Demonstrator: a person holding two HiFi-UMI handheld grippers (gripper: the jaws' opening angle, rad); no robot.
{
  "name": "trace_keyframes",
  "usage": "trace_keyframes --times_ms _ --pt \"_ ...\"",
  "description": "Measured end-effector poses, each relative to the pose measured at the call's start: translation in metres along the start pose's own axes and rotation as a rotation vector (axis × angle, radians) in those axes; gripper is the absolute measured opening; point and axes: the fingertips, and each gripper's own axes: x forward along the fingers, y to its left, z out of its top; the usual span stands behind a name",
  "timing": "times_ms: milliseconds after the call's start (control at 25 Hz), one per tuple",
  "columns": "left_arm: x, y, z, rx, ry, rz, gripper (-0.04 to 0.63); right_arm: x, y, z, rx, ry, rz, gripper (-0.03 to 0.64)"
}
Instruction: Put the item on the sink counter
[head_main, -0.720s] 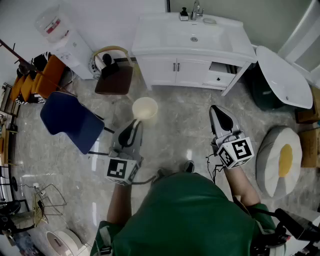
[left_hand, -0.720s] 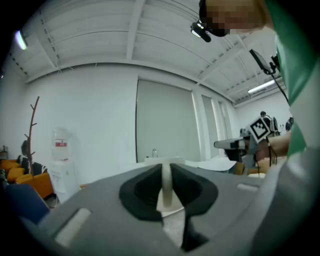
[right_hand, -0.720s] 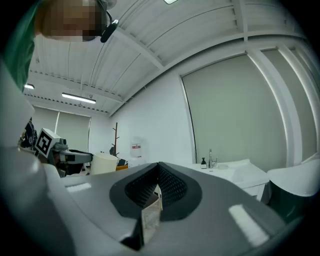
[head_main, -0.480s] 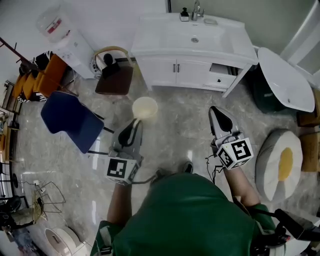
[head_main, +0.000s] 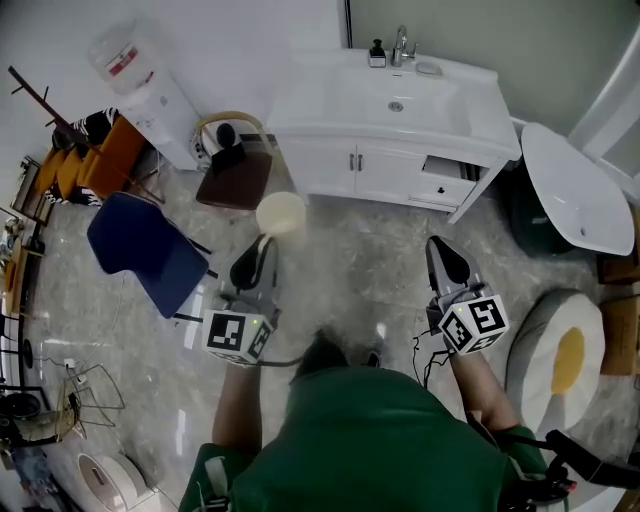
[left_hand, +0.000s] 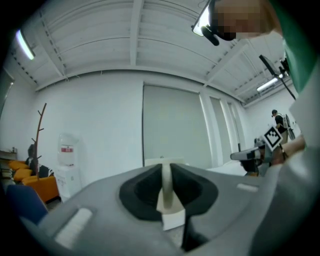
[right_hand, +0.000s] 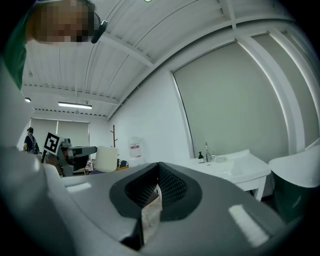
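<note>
A cream cup (head_main: 281, 212) hangs over the floor in front of the white sink cabinet. My left gripper (head_main: 262, 243) is shut on its near rim; in the left gripper view the cup's wall (left_hand: 167, 192) stands pinched between the dark pads. The sink counter (head_main: 320, 90) lies ahead, with a basin, a faucet (head_main: 401, 45) and a soap bottle (head_main: 377, 52). My right gripper (head_main: 441, 249) is shut with nothing in it, level with the left one and to its right. From the right gripper view I see the cup (right_hand: 106, 158) at the left and the counter (right_hand: 235, 169) at the right.
A blue chair (head_main: 140, 245) and a brown-seated chair (head_main: 235, 178) stand to the left, with a water dispenser (head_main: 140, 80) behind them. A cabinet drawer (head_main: 440, 182) stands open. A loose white basin (head_main: 575, 185) and a fried-egg cushion (head_main: 560, 345) lie at the right.
Both grippers and the held cup have come a little nearer the sink cabinet, and the view has shifted with them. The grip on the cup is unchanged.
</note>
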Motion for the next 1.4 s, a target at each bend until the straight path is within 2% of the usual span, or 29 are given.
trace_keyframes --times_ms 280,480,760,1000,1240,1400 --pt "0.067 0.063 -0.013 -0.006 -0.015 -0.007 0.046 0.061 -0.031 -0.009 -0.012 0.046 -0.057 -0.002" --pt "0.137 0.129 -0.028 -0.043 -0.014 -0.036 0.045 0.136 -0.057 0.002 -0.021 0.064 -0.127 -0.002" --pt "0.228 0.227 -0.039 -0.048 -0.007 -0.078 0.046 0.252 -0.078 0.016 -0.001 0.072 -0.195 -0.002" --pt "0.299 0.283 -0.044 -0.031 0.008 -0.081 0.044 0.321 -0.099 0.011 0.019 0.110 -0.192 -0.002" --pt "0.380 0.319 -0.053 -0.017 0.020 -0.051 0.046 0.389 -0.158 0.003 0.050 0.125 -0.163 -0.002" --pt "0.435 0.342 -0.051 -0.029 0.030 0.004 0.046 0.440 -0.206 0.016 0.060 0.105 -0.114 -0.002"
